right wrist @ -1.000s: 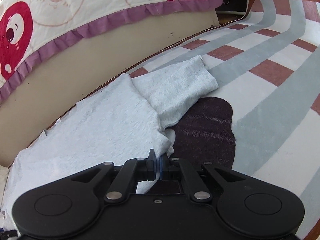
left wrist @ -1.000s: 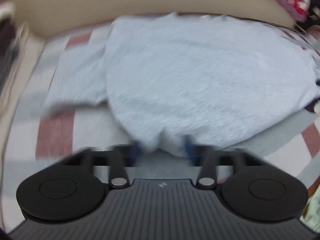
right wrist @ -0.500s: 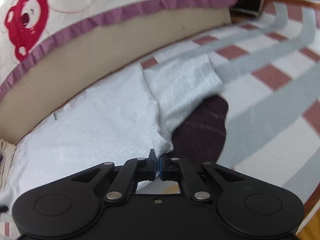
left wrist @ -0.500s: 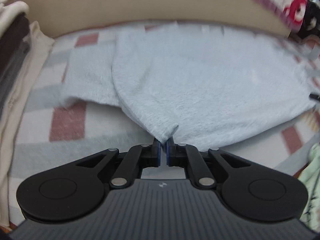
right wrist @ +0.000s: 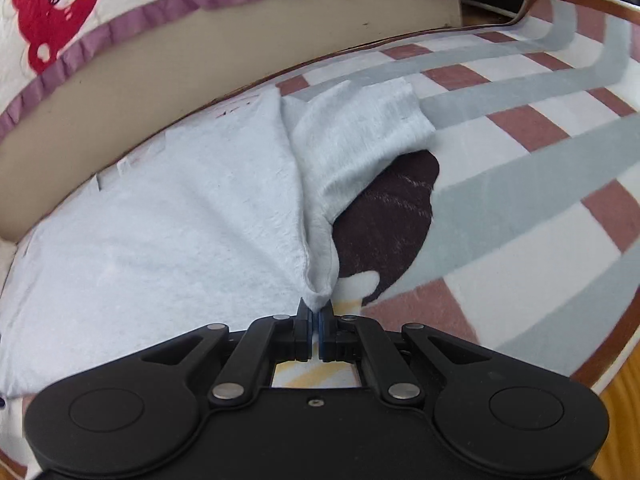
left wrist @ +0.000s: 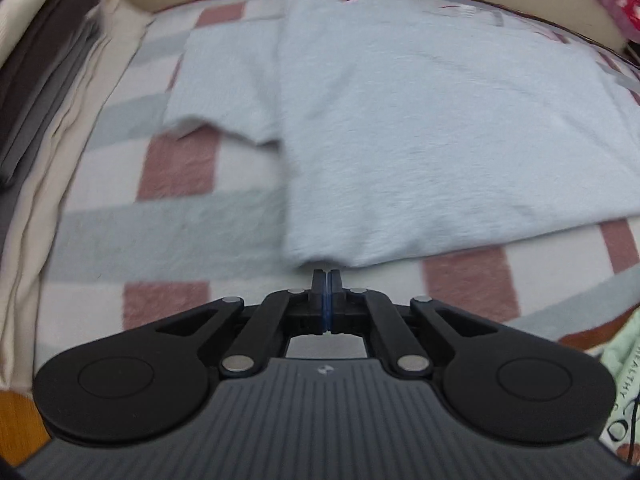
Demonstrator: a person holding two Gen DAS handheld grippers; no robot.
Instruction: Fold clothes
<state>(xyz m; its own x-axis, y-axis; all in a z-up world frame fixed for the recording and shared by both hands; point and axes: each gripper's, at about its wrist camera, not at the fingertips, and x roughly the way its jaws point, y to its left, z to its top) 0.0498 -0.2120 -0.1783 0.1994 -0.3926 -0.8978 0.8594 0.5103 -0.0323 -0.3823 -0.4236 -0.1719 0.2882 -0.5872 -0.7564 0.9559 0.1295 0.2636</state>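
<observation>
The left gripper (left wrist: 327,274), a black two-finger tool with blue pads, had its jaws fully closed; the near hem of the pale blue fleece shirt (left wrist: 420,120) met its fingertips, but motion blur prevented confirmation that cloth lay between the pads. The shirt lay spread flat directly ahead of that tool, with one short sleeve (left wrist: 224,88) extending ahead and to the left. The garment rested on a plush blanket checked in white, grey and dusty red (left wrist: 176,160). A stack of folded dark and cream textiles (left wrist: 44,80) stood at the far left and was cut off by the frame edge. A pale green printed cloth (left wrist: 624,360) at the lower right was only partly in view, and its lettering could not be read in full. The right gripper (right wrist: 315,316), of the same build, was clamped on a bunched corner of the shirt, which rose as a pinched ridge straight from its fingertips. The second sleeve (right wrist: 360,128) lay ahead and slightly to the right. It partly covered a dark brown patch on the blanket (right wrist: 384,220), so the outline of that patch was incomplete. A beige padded edge (right wrist: 180,60) and a quilt with a purple frill and red bear motif (right wrist: 48,12) bounded the far side.
</observation>
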